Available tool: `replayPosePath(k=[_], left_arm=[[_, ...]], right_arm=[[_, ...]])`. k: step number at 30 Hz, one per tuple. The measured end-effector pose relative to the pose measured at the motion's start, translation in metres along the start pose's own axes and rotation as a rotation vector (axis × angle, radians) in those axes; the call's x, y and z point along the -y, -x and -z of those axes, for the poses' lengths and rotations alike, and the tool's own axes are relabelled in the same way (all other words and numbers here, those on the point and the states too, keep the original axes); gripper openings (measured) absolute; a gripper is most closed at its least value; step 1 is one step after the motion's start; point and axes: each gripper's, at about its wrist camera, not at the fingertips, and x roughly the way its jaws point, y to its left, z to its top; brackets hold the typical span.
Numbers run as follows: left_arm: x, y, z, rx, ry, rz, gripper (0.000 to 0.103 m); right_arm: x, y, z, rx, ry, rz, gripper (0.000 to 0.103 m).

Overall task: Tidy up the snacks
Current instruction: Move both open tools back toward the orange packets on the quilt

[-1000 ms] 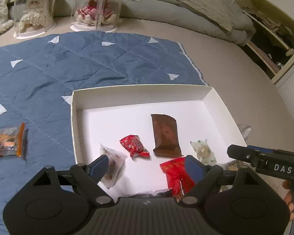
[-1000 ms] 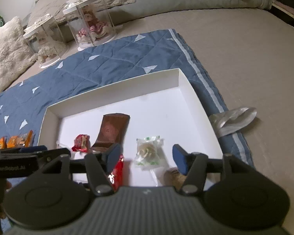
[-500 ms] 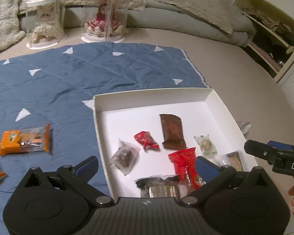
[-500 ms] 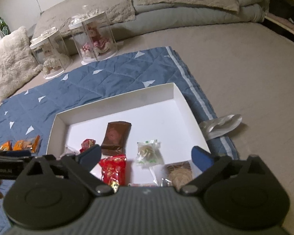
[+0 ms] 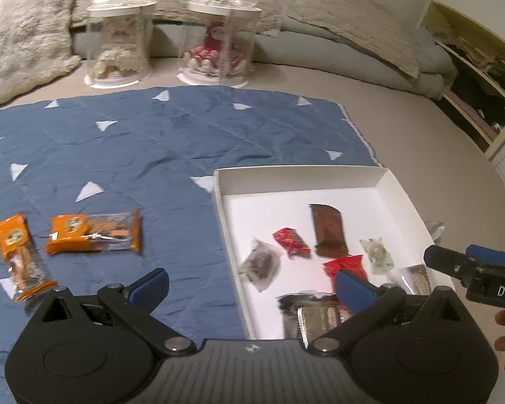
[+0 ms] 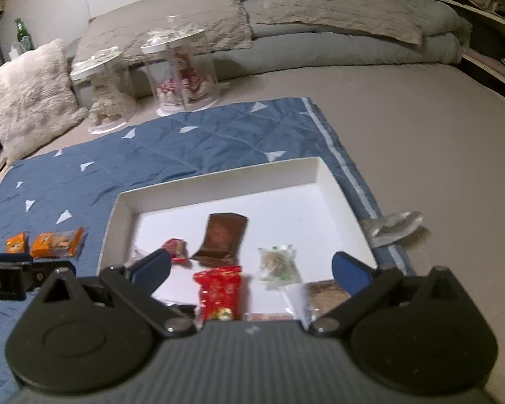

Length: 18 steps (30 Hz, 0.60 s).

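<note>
A white shallow box (image 5: pixel 320 175) (image 6: pixel 219 181) sits on a blue quilt and holds several snacks: a brown packet (image 5: pixel 329 230) (image 6: pixel 222 239), small red packets (image 5: pixel 291 242) (image 6: pixel 219 286), a clear green-print pouch (image 5: pixel 377 256) (image 6: pixel 279 262) and a dark packet (image 5: pixel 260 264). Two orange snack packs (image 5: pixel 94 234) (image 5: pixel 17 252) lie on the quilt left of the box, also in the right wrist view (image 6: pixel 57 242). My left gripper (image 5: pixel 250 284) is open and empty over the box's left edge. My right gripper (image 6: pixel 250 271) is open and empty above the box's near side.
Two clear doll display cases (image 5: pixel 219 37) (image 5: pixel 118 40) stand beyond the quilt (image 5: pixel 151 141). Pillows and a folded duvet (image 6: pixel 320 17) lie behind. A silver wrapper (image 6: pixel 392 227) lies on the mattress right of the box. Shelves (image 5: pixel 471 67) are at the far right.
Both grippers have pulled back and up from the box and opened wider. The left view has swung left, bringing the orange packs into sight.
</note>
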Motion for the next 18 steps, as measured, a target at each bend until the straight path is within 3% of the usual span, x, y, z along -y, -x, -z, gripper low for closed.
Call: replayPosePath(k=[18], left_arm=[[-0.097,0.031,0.004,0.023,0.117,-0.137,0.103]], right_arm=[[-0.095,-0.033,-0.008,-0.033,0.094,-0.105,0.103]])
